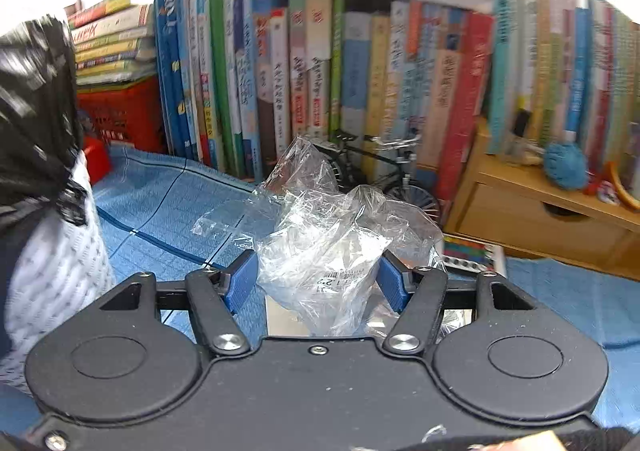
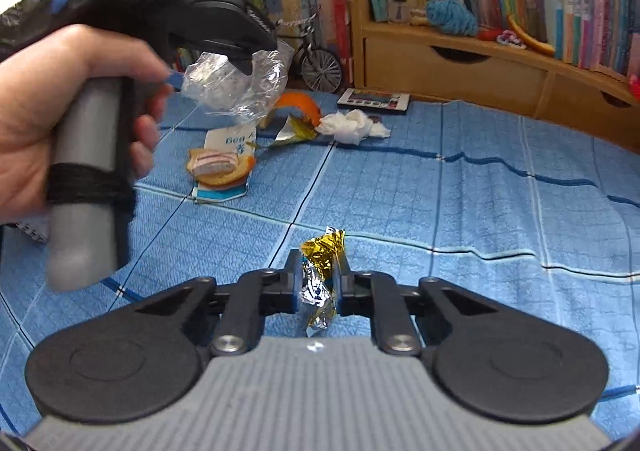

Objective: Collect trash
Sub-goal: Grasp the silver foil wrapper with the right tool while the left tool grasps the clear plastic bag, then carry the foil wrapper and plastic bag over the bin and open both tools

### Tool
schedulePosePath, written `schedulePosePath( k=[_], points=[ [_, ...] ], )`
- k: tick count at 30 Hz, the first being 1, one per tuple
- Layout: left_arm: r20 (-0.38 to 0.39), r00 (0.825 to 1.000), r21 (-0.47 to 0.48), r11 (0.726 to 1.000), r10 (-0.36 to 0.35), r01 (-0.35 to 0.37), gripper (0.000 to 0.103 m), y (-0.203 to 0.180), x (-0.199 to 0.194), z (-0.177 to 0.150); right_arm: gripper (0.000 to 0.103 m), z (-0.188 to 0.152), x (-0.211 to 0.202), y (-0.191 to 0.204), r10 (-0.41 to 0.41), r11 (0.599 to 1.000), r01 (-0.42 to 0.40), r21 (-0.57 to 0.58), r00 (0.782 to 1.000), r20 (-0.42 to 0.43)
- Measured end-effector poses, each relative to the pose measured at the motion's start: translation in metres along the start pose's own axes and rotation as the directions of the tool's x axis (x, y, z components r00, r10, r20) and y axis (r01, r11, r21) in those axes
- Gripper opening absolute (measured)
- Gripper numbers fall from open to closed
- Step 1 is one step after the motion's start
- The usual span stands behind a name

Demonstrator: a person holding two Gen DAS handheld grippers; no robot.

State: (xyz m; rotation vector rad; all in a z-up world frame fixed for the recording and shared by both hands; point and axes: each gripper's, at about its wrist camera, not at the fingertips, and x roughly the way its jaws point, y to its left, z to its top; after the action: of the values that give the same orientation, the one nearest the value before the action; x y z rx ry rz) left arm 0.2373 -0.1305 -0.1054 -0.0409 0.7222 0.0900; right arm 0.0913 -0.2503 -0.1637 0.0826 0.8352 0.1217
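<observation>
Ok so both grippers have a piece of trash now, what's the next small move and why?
Probably lift the right gripper straight up off the blue tablecloth. Its pads already pinch the gold foil wrapper, whose lower end looks to be down at the cloth, while the left gripper already holds its clear plastic bag in the air. A white bin with a black liner shows at left.

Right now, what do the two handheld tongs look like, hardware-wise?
Left tongs: black linkage arms with silver pivot screws, two round black discs, blue ribbed pads. From the right view, a grey cylindrical handle wrapped with a black band. Right tongs: same black linkage and discs, blue pads, but a grey ribbed body plate. No sleeve visible on the hand.
</observation>
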Motion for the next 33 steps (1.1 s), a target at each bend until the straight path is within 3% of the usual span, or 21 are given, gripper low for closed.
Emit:
schedulePosePath(
  k=[18,33],
  points=[
    [0.011,0.996,0.105,0.990,-0.091,0.090,0.062,0.032,-0.153,0.004,0.019,0.015,-0.084,-0.012,-0.071,0.991,0.055,0.125,0.989,0.130],
    [0.096,0.984,0.163,0.977,-0.153,0.136,0.062,0.070,-0.231,0.008,0.019,0.035,-0.126,0.009,-0.072,0.991,0.043,0.125,0.969,0.238]
  ],
)
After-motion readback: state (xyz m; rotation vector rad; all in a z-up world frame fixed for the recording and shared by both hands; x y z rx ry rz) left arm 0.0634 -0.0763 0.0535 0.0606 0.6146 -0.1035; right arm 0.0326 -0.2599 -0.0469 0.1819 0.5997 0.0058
